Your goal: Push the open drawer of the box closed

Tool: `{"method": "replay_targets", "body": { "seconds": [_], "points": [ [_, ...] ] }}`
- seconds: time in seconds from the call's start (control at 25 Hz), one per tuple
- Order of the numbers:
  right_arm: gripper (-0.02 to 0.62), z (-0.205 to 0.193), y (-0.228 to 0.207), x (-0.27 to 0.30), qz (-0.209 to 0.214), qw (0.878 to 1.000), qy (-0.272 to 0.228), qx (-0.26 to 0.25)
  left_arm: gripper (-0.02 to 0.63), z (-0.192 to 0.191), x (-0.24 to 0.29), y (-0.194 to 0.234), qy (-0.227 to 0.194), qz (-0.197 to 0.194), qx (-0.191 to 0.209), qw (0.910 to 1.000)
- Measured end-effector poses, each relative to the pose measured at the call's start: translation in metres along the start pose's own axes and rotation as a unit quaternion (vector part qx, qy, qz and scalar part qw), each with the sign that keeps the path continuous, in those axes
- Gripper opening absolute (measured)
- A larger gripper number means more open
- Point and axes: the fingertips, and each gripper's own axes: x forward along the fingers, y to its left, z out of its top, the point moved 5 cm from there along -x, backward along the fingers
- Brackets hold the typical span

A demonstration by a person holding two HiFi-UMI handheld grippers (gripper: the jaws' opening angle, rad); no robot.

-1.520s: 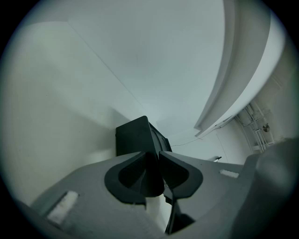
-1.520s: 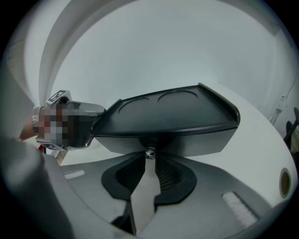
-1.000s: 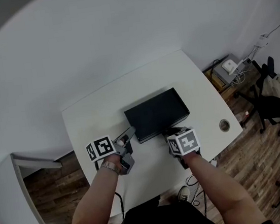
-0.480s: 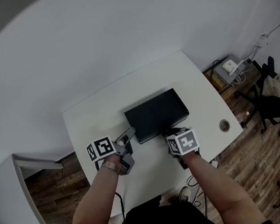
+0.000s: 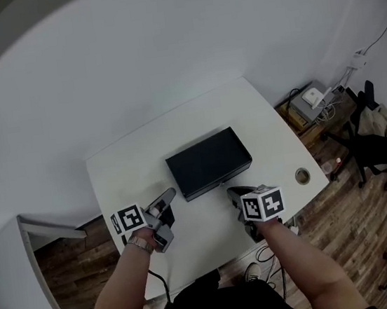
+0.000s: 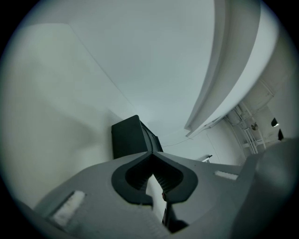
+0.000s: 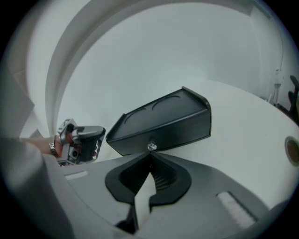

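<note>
A black box (image 5: 209,162) lies on the white table (image 5: 125,170), its drawer front flush with the body. A small metal knob (image 7: 151,146) sits mid-front on the box (image 7: 161,122). My right gripper (image 5: 232,192) hovers a short way before that front, apart from it; its jaws (image 7: 150,154) have just been closing and are shut on nothing. My left gripper (image 5: 169,192) floats off the box's front left corner, facing the box's end (image 6: 128,137). Its jaws (image 6: 150,152) have also just closed, empty. The left gripper (image 7: 91,140) also shows in the right gripper view.
A round cable hole (image 5: 302,175) is in the table's right front corner. The table's front edge runs just under both hands. Beyond the right edge are a wooden floor, a dark chair (image 5: 383,143) and a crate with cables (image 5: 310,103).
Both grippers have drawn back from the box toward me and risen slightly. The right one no longer sits against the drawer front. The box has not shifted on the table.
</note>
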Motion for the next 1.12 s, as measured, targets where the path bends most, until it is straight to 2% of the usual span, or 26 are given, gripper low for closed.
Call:
{"method": "replay_targets", "body": {
  "seconds": [0.12, 0.2, 0.28, 0.4, 0.52, 0.68, 0.8, 0.96, 1.12],
  "points": [
    [0.005, -0.006, -0.003, -0.027, 0.051, 0.997, -0.033, 0.045, 0.0, -0.019, -0.017, -0.013, 0.005, -0.01, 0.016, 0.9998],
    [0.005, -0.01, -0.002, -0.05, 0.081, 0.993, -0.049, 0.063, 0.0, -0.037, -0.023, -0.035, -0.008, -0.044, -0.007, 0.999],
    [0.005, -0.016, 0.0, -0.077, 0.111, 0.99, -0.062, 0.068, 0.0, -0.061, -0.031, -0.054, -0.019, -0.066, -0.02, 0.9975],
    [0.005, -0.028, 0.003, -0.121, 0.158, 0.982, -0.077, 0.07, 0.0, -0.105, -0.042, -0.075, -0.016, -0.072, -0.008, 0.9972],
    [0.004, -0.046, 0.001, -0.166, 0.207, 0.969, -0.096, 0.093, 0.0, -0.16, -0.049, -0.095, -0.013, -0.066, 0.008, 0.9977],
    [0.003, -0.073, -0.002, -0.224, 0.274, 0.942, -0.127, 0.147, 0.0, -0.229, -0.061, -0.135, -0.013, -0.078, 0.048, 0.9957],
    [0.003, -0.097, 0.001, -0.252, 0.31, 0.928, -0.13, 0.159, 0.001, -0.273, -0.076, -0.162, -0.028, -0.095, 0.036, 0.9944],
    [0.003, -0.129, 0.013, -0.281, 0.336, 0.918, -0.123, 0.172, 0.0, -0.325, -0.097, -0.185, -0.042, -0.102, 0.018, 0.9937],
    [0.003, -0.153, 0.036, -0.306, 0.369, 0.905, -0.104, 0.183, 0.001, -0.361, -0.104, -0.209, -0.027, -0.112, 0.03, 0.9929]
  ]
}}
